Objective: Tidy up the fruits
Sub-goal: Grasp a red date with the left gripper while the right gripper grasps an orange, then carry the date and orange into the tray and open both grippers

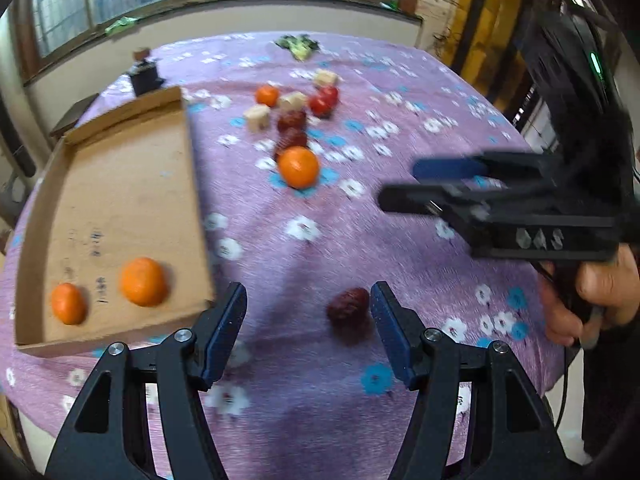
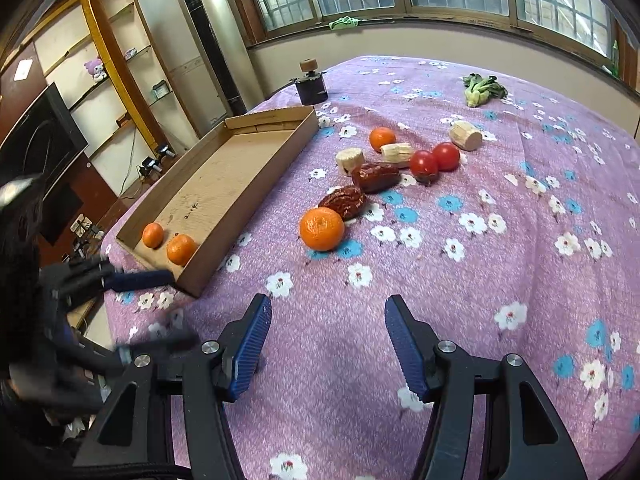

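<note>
I am seeing both jaws standing apart with nothing pinched. My left hand-held gripper is hanging over the near edge of the bench, its purple flowered cloth showing between the fingers, and a dark red date is lying on the cloth just inside the right finger, not touched by either pad. My right hand-held gripper is hovering spread over bare cloth nearer the middle. The cardboard tray is sitting along the left edge of the bench, holding two tangerines at its near end. A bigger tangerine is resting on the cloth beside the tray, and two more dates, two tomatoes, a small tangerine and pale cut pieces are clustering toward the far edge.
</note>
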`<state>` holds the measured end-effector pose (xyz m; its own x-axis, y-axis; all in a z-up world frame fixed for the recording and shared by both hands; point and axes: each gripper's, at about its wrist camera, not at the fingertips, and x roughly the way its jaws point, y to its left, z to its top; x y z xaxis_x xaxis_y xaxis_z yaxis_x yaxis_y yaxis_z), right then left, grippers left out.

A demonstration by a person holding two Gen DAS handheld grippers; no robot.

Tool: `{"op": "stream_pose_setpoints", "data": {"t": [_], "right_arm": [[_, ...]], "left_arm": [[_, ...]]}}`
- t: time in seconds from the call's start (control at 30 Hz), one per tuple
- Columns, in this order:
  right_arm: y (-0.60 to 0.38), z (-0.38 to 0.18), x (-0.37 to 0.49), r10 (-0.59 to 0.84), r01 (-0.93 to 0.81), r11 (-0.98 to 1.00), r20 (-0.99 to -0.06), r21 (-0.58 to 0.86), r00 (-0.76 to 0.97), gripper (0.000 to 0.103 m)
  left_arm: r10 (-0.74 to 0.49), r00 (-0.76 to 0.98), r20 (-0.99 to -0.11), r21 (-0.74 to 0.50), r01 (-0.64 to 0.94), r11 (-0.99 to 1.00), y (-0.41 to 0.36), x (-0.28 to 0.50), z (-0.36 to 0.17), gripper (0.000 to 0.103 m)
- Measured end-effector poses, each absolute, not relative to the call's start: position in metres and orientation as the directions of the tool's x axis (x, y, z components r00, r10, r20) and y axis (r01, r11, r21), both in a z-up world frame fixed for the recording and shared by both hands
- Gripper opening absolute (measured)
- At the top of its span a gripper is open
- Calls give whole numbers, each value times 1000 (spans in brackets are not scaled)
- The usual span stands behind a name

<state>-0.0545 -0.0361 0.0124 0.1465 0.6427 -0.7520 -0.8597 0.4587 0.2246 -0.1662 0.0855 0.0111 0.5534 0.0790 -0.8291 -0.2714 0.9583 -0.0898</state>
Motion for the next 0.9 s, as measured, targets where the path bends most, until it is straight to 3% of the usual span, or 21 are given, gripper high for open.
{"op": "stream_pose_setpoints", "data": {"t": [0.4, 0.53, 0.6, 0.63, 0.7, 0.9], "right_arm": [[25, -8, -49, 611, -889, 426, -778, 169, 145, 60], [39, -17, -46, 589, -890, 435, -790, 135, 169, 59], [46, -23, -42, 579, -888, 442, -797, 126, 176, 51], [49, -27, -40, 573, -886, 445, -801, 126, 174, 48], [52, -29, -39, 570, -884, 453, -800, 112, 190, 37], [35, -21, -35, 603, -864, 469, -781, 181, 163, 36]], "left_arm": [[43, 530, -847, -71, -194, 978, 73, -146, -16, 62], [49, 544, -838, -44, -158, 986, 69, -143, -22, 51], [56, 556, -829, -30, -145, 989, 67, -143, -22, 28], [49, 565, -824, -37, -140, 990, 68, -143, -22, 23], [27, 570, -821, -64, -138, 988, 73, -144, -22, 22], [17, 584, -812, -101, -169, 981, 84, -152, -17, 22]]}}
